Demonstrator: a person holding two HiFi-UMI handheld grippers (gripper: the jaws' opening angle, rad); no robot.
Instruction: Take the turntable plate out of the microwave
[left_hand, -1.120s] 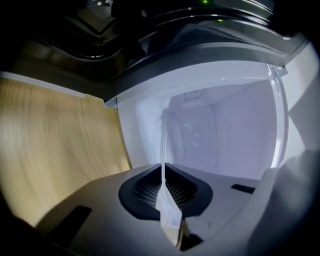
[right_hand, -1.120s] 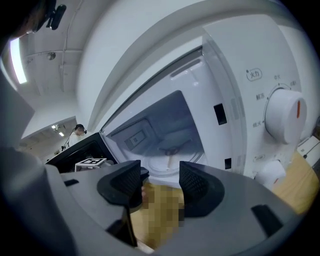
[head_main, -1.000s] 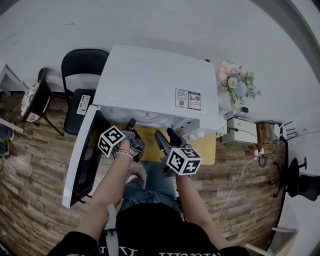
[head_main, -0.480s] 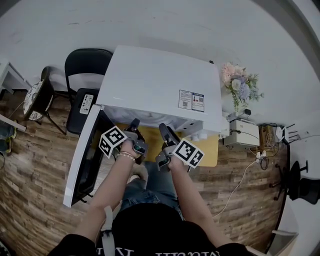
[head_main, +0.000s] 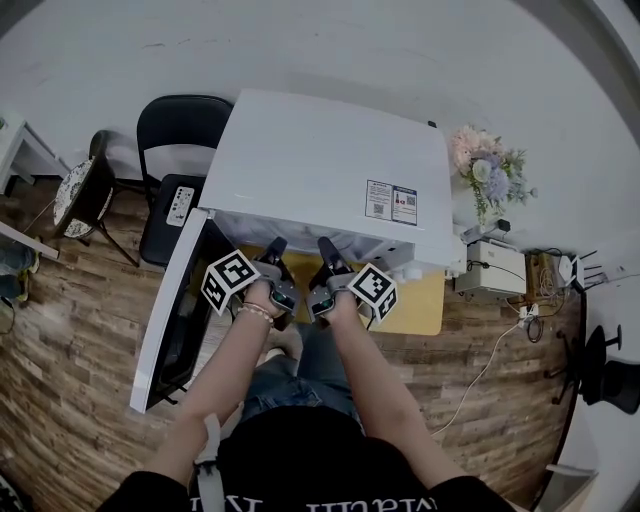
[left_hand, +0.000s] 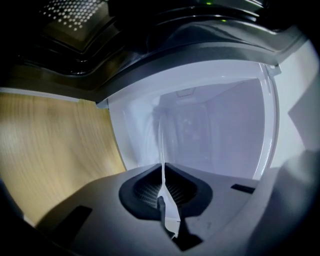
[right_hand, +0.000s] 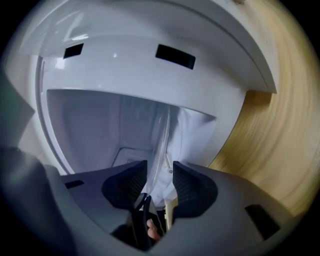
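The right gripper (head_main: 326, 247) has rolled and slid in toward the mouth of the microwave (head_main: 330, 170), and now sits just at 3 o'clock of the left gripper (head_main: 275, 248). Its jaws have just been closing around the rim of the glass turntable plate (right_hand: 161, 142) — a sliver of gap remains. The left gripper pinches that same rim tight. The plate reaches into the white cavity — the door (head_main: 165, 320) hangs open at 9 o'clock.

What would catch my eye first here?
The big white microwave in the middle, with its door swung open to the left. Both grippers reach into it. The left gripper is shut on the edge of the glass plate. The right gripper has just been closing its jaws around that edge, and they do not seem to press on it yet.
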